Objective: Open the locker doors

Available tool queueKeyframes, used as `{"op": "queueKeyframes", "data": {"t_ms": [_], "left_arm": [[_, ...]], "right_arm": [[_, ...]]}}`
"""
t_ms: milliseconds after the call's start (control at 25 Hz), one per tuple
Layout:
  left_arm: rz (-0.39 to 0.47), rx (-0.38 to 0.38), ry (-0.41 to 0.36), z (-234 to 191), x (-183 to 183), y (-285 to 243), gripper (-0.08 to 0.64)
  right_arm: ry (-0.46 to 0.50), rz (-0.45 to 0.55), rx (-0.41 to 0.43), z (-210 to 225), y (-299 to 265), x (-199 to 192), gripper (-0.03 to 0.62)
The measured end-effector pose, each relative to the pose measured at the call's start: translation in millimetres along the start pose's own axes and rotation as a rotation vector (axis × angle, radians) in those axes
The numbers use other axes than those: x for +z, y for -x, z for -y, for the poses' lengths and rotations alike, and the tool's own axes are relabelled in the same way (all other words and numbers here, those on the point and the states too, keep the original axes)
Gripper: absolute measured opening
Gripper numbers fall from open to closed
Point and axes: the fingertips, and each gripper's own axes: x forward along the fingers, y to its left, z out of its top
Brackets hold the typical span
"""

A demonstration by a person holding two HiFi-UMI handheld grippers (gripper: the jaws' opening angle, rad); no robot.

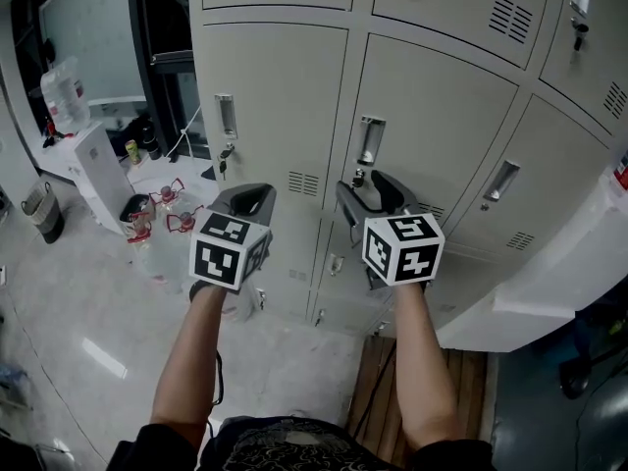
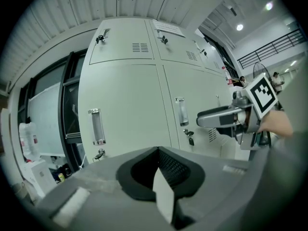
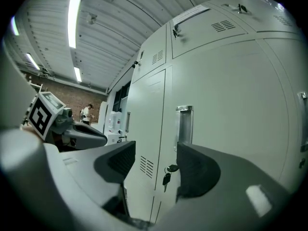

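Looks like a locker area in some big industrial or workshop hall. There's a bank of grey metal lockers with keys in the locks, a ribbed metal ceiling with strip lights, a brick wall further back, and an upper-level railing.

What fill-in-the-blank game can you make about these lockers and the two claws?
The left claw is ___ (open/shut).
The right claw is ___ (open/shut).
The pale grey metal locker door facing the right claw is ___.
Below its shiny silver recessed handle hangs a small dark ___.
Missing words: shut; open; closed; key.
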Motion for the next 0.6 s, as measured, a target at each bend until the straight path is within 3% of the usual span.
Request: {"op": "queueKeyframes", "data": {"t_ms": [600], "left_arm": [[-0.017,0.029,-0.018,-14.2,-6.3,-13.8,0.0]], "right_arm": [[0.021,0.008,0.017,19.6,-54.5,18.6,0.259]]}}
